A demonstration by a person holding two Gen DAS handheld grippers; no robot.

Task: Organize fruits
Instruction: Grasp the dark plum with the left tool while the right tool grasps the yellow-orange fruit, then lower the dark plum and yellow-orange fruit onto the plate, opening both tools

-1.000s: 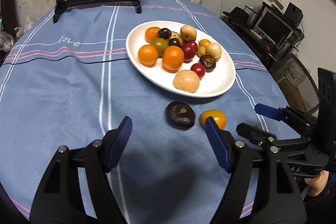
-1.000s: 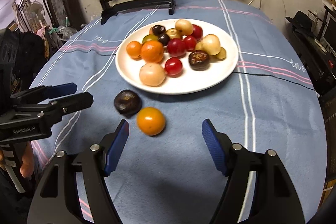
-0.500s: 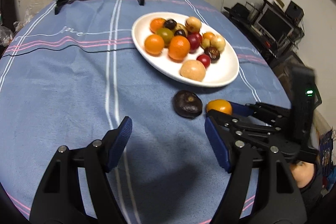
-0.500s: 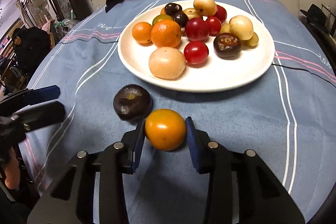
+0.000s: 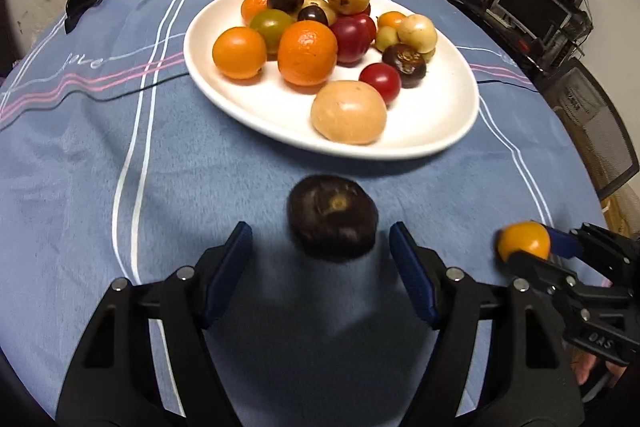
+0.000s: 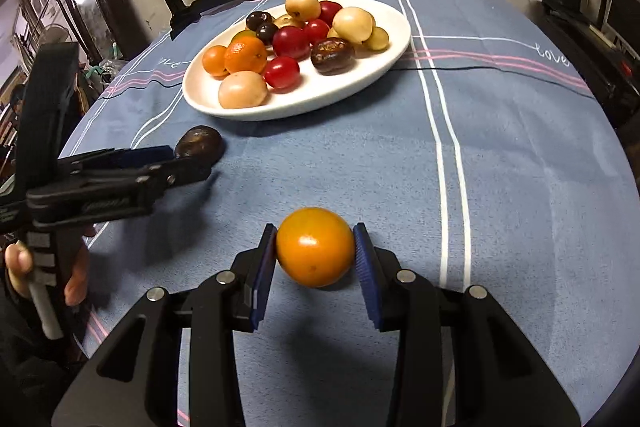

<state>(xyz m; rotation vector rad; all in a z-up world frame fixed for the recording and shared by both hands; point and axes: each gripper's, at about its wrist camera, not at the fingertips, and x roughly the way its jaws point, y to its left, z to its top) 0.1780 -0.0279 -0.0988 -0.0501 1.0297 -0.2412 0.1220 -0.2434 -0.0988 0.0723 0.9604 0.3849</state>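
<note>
The right gripper is clamped on an orange fruit, both blue pads pressed to its sides at lower centre of the right wrist view, with its shadow on the blue tablecloth below it, so it looks lifted clear. The left gripper has its jaws apart and closing, and the dark brown fruit lies between the fingertips, not yet touched, just above centre-bottom of the left wrist view. That fruit is a little flattened, its wider span running left to right across the gap, so the pads would meet its broad ends. The white plate sits beyond both fruits, toward the upper centre of each view; the dark fruit lies just short of its near rim, so the left hand's gripper is the nearer one to the plate, the right farther off at the lower right of the left view. Counted: two grippers, one plate, two fruits off the plate, and about fourteen piled on it, among them three orange ones and one large pale tan one; a few at the back overlap, so that tally is approximate.
</note>
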